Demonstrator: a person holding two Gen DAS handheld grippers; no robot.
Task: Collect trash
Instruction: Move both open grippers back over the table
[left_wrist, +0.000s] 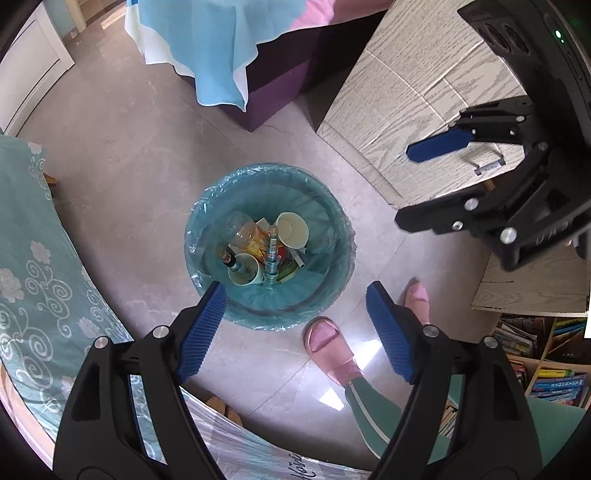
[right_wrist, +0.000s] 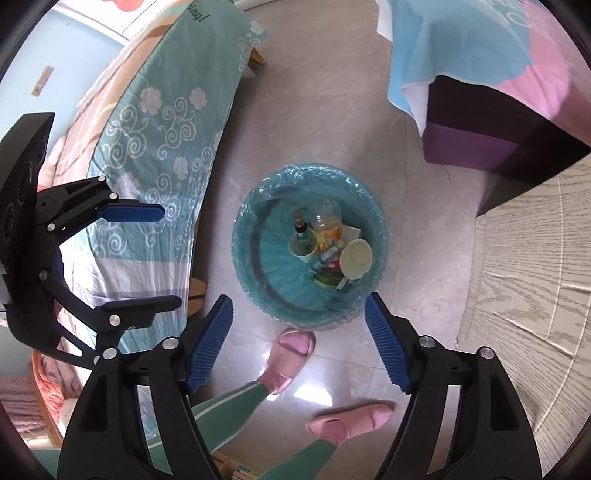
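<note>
Both claws stand wide with nothing between the pads. Left gripper points down at the bin, whose rim shows between and just past its fingertips. Right gripper does the same from the other side, bin rim again just ahead of its tips.

Risks from here, as I judge them:
- Both claws hang close over the rim. Dropping lower could snag the thin blue liner and pull it off the rim or tip the bin. Cause: ribbed pads catching loose plastic.
- The two grippers sit near each other: the right one shows just off to the side in the left view, and vice versa. Swinging away at once could knock them together.
- Person's pink slippers are just beside the bin, under the claws. A step could kick it.
- Trash is piled loose, bottles leaning on cups. A bump could shift it, though nothing is near the rim.

Bin contents, below and ahead of both claws:
- clear plastic jar with an orange label, lying tilted
- two paper cups, one with a dark bottle stuck in it
- slim clear bottle leaning between the cups
- scraps of paper and wrappers underneath, too jumbled to tell apart

Trash is all in the bin, and I see none on the floor nearby.
</note>
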